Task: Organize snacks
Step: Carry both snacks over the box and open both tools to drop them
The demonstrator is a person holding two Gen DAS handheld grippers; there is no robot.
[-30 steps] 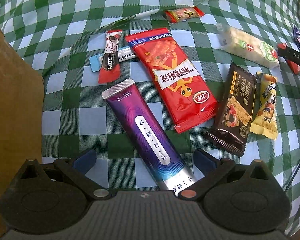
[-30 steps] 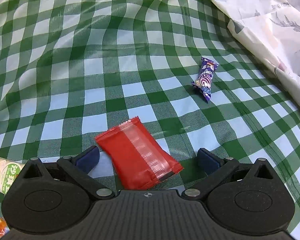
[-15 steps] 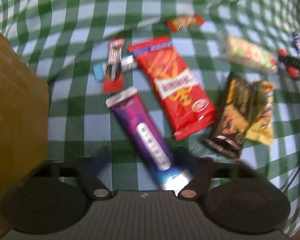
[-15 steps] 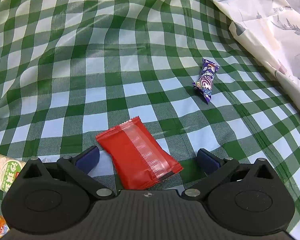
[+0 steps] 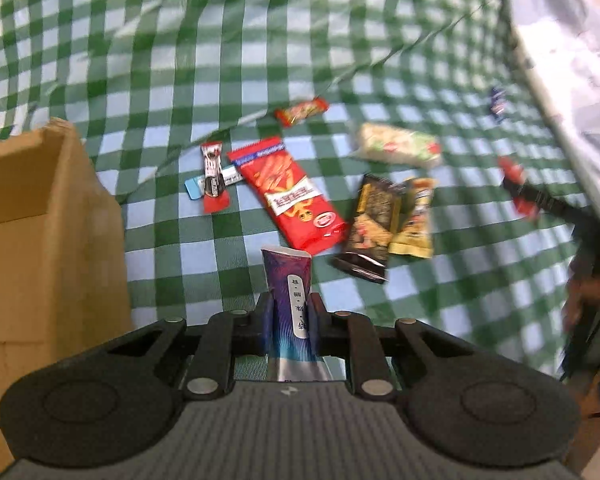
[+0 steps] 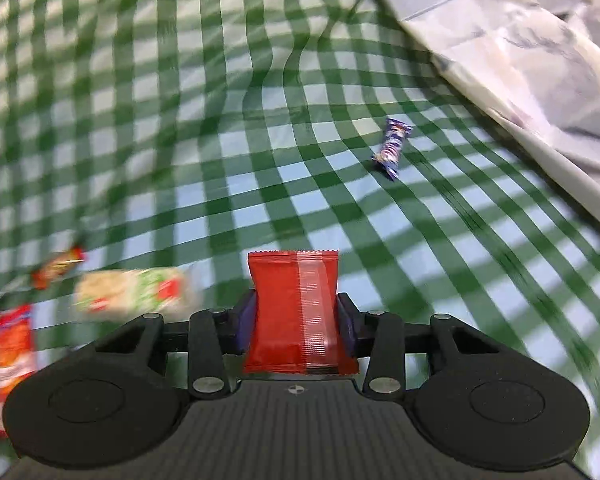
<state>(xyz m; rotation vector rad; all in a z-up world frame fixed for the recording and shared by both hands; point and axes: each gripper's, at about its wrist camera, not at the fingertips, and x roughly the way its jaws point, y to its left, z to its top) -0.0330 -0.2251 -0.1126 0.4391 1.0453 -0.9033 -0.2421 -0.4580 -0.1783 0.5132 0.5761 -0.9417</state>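
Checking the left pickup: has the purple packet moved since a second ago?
Yes. The purple packet lay flat beside the big red packet; now it is pinched in the left gripper and lifted off the checked cloth.

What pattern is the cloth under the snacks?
Green-and-white check on the cloth; clearest in the right wrist view.

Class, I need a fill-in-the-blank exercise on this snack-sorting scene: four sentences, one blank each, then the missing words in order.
1. The left tool is closing on a long ______ packet.
2. The right tool is closing on a plain ______ packet.
3. The snacks lie on a green and white ______ cloth.
4. Left of the left tool stands a brown ______ box.

Missing words: purple; red; checked; cardboard
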